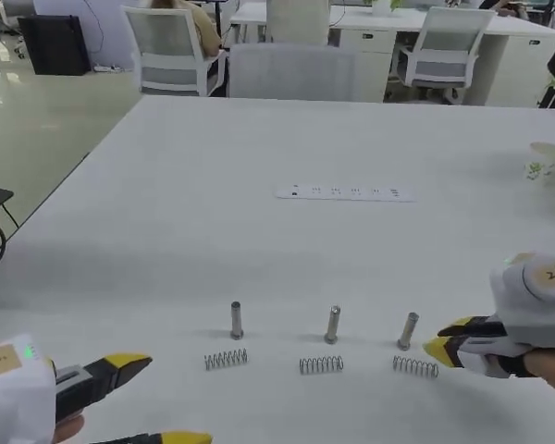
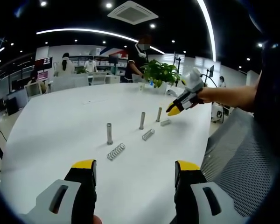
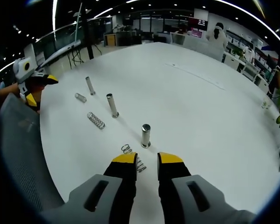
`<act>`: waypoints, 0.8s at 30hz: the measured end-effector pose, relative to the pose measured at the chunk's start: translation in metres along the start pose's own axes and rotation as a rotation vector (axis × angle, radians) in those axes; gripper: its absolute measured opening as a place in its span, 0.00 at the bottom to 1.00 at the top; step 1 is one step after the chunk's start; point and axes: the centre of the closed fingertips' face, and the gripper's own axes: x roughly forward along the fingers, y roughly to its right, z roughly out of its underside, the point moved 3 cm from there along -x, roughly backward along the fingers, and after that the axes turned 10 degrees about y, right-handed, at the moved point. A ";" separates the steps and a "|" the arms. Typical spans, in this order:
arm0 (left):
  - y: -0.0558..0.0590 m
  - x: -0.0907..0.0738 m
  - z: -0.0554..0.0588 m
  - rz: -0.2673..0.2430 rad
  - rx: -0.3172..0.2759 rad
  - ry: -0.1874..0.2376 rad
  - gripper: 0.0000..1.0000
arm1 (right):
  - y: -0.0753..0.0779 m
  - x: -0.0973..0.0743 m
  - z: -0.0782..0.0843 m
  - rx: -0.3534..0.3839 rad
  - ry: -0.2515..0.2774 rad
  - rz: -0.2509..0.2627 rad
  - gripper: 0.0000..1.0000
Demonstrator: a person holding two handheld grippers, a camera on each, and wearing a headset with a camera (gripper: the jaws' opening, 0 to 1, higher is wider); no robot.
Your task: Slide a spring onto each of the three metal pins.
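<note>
Three metal pins stand upright in a row on the white table: left pin (image 1: 236,320), middle pin (image 1: 332,325), right pin (image 1: 408,330). A spring lies flat in front of each: left spring (image 1: 226,359), middle spring (image 1: 321,364), right spring (image 1: 415,366). My right gripper (image 1: 446,339) hovers just right of the right spring, jaws a little apart. In the right gripper view, the right gripper (image 3: 147,158) is open, with that spring (image 3: 132,154) at its left fingertip and the pin (image 3: 145,135) just beyond. My left gripper (image 2: 136,165) is wide open and holds nothing, near the table's front left.
A white power strip (image 1: 345,192) lies flat mid-table. A paper cup (image 1: 546,159) stands at the far right edge. Office chairs (image 1: 171,51) and desks sit beyond the far edge. A green plant (image 2: 161,72) stands past the table's end in the left gripper view.
</note>
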 end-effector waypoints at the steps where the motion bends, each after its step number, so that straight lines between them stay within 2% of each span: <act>1: 0.000 0.000 0.000 0.000 0.001 0.000 0.64 | -0.001 0.000 0.001 -0.007 -0.004 -0.012 0.15; 12: 0.001 0.000 -0.001 -0.002 0.005 -0.008 0.64 | -0.006 0.006 0.014 -0.073 -0.056 -0.105 0.15; 24: 0.001 -0.001 -0.002 -0.001 0.004 -0.011 0.63 | -0.008 0.013 0.019 -0.155 -0.121 -0.170 0.15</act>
